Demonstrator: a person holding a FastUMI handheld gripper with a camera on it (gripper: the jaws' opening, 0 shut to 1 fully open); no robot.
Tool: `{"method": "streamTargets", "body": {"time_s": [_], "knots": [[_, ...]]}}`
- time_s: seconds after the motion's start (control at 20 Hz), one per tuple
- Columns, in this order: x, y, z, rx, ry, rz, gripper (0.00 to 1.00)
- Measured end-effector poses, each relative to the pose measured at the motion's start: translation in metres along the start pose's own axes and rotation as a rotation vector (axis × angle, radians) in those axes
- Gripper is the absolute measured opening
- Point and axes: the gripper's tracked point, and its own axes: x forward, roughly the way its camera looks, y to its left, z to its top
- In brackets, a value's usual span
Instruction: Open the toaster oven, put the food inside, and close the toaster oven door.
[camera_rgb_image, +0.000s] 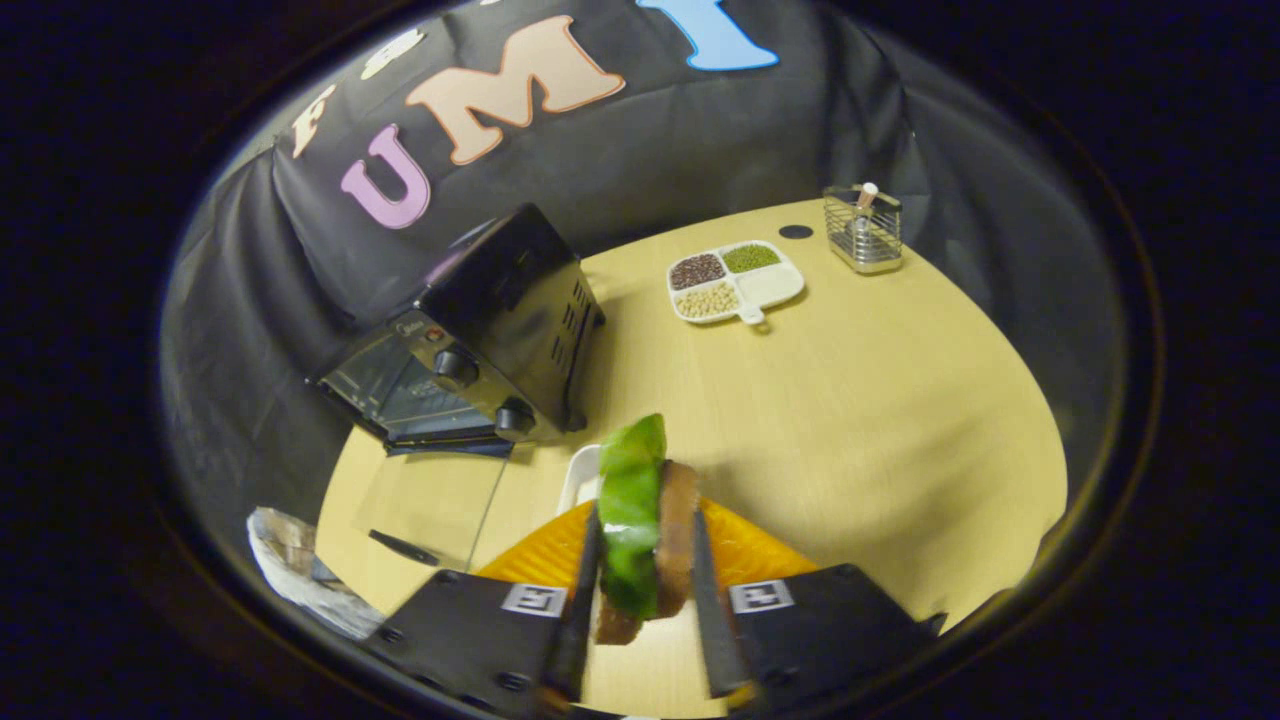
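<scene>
Two fingers of the tool (640, 610) press on a sandwich of brown bread and crinkled green lettuce (645, 530), which stands on edge between them, lifted above the pale wood-grain tabletop (880, 420). Just under it are a ribbed orange mat (745, 550) and a white rectangular plate (582, 478). Ahead and to the left sits the boxy black metal toaster oven (490, 330), its glass door (430, 500) folded down flat. Beyond the fingers lie a white four-part dish of dry beans (735, 282) and a shiny wire-mesh holder (863, 230).
</scene>
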Motion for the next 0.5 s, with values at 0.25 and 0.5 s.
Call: {"method": "streamTargets", "body": {"time_s": [0.25, 0.5], "knots": [[-0.008, 0.012, 0.006, 0.016, -0.022, 0.002, 0.42], [-0.022, 0.031, 0.019, 0.027, -0.061, -0.002, 0.42]]}}
